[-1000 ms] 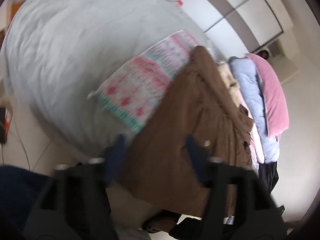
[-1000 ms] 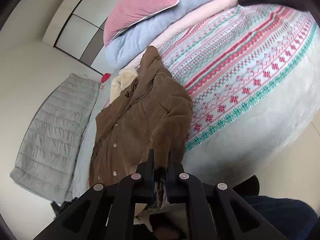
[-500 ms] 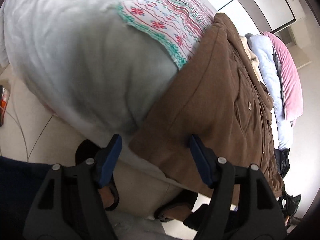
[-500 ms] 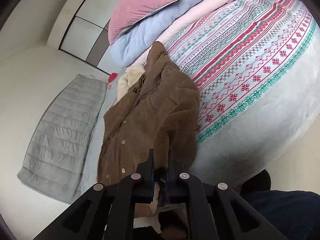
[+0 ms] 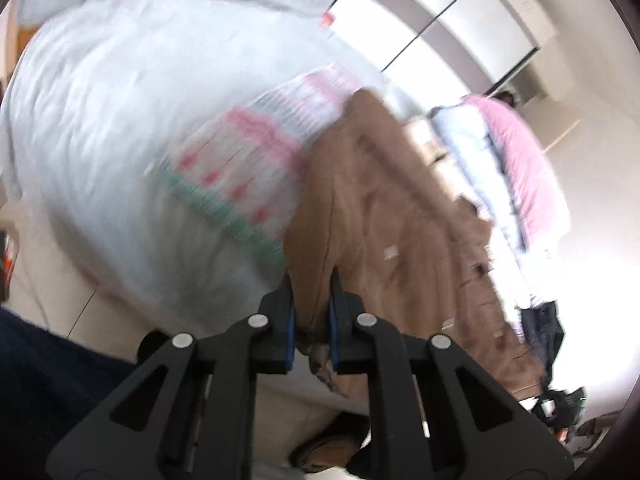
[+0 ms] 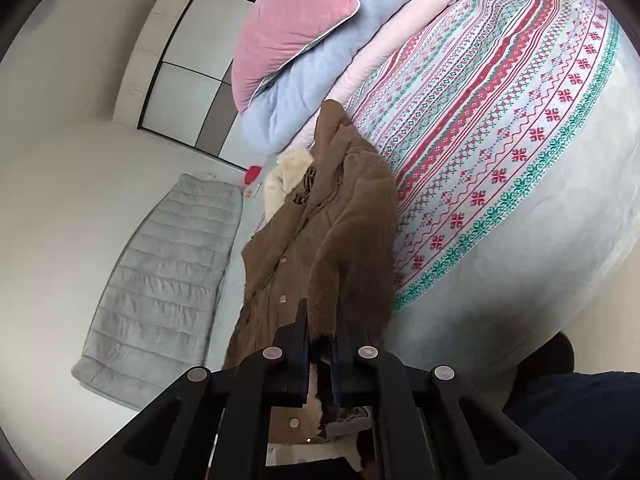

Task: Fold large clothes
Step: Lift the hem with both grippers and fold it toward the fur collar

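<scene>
Brown coat (image 6: 320,248) on bed (image 6: 560,240): left claw (image 5: 311,292) and right claw (image 6: 322,320) each clamped on its hem.

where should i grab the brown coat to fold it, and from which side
Grip the brown coat at its bottom hem, coming from the foot of the bed, where the hem hangs over the edge. That edge is free and thin enough to pinch. The left gripper and right gripper are both shut on hem fabric there, apparently at separate spots, which should let the coat be lifted flat.
</scene>
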{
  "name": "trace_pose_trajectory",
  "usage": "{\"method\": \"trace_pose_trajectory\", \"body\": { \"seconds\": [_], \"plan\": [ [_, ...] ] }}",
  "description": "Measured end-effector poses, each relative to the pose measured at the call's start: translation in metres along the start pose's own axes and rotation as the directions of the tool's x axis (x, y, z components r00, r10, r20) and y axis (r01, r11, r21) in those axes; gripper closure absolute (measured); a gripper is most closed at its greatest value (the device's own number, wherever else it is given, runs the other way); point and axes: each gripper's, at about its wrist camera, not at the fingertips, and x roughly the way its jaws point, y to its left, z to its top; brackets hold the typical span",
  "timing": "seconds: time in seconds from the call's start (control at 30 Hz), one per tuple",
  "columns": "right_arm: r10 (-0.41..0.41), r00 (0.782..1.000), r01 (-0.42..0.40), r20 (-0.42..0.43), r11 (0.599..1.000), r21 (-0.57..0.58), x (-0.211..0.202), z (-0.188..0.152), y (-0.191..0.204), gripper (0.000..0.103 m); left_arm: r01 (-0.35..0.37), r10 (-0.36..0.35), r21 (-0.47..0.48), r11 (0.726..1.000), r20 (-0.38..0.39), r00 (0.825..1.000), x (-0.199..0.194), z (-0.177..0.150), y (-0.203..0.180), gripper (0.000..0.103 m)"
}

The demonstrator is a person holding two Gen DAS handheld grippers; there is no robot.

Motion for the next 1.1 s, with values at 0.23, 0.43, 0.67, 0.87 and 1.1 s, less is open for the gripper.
{"method": "trace_pose_trajectory", "body": {
  "seconds": [0.23, 0.43, 0.67, 0.87, 1.1],
  "plan": [
    [0.062, 0.998, -0.061, 0.031, 0.998, -0.031, -0.022, -0.002, 0.01, 0.097, 0.091, -0.088, -0.041, 0.995, 0.067, 0.994, -0.018, 0.026, -0.018, 0.091],
    [0.061, 0.995, -0.052, 0.083, 0.992, -0.116, -0.067, -0.007, 0.025, 0.102, 0.144, -0.141, -0.034, 0.989, 0.061, 0.988, -0.042, 0.021, -0.015, 0.091],
    [-0.11, 0.986, 0.138, 0.124, 0.958, -0.251, -0.101, 0.014, 0.039, 0.1, 0.146, -0.144, -0.044, 0.988, 0.047, 0.988, -0.03, 0.021, -0.018, 0.091],
    [-0.237, 0.971, 0.236, 0.018, 0.954, -0.185, -0.023, -0.006, 0.008, 0.034, 0.137, -0.135, -0.027, 0.99, 0.07, 0.988, -0.028, 0.036, -0.023, 0.091],
    [-0.357, 0.931, 0.358, -0.077, 0.934, 0.002, 0.022, -0.009, -0.094, 0.031, 0.133, -0.131, -0.044, 0.99, 0.042, 0.99, -0.008, 0.039, -0.008, 0.091]
  ]
}}
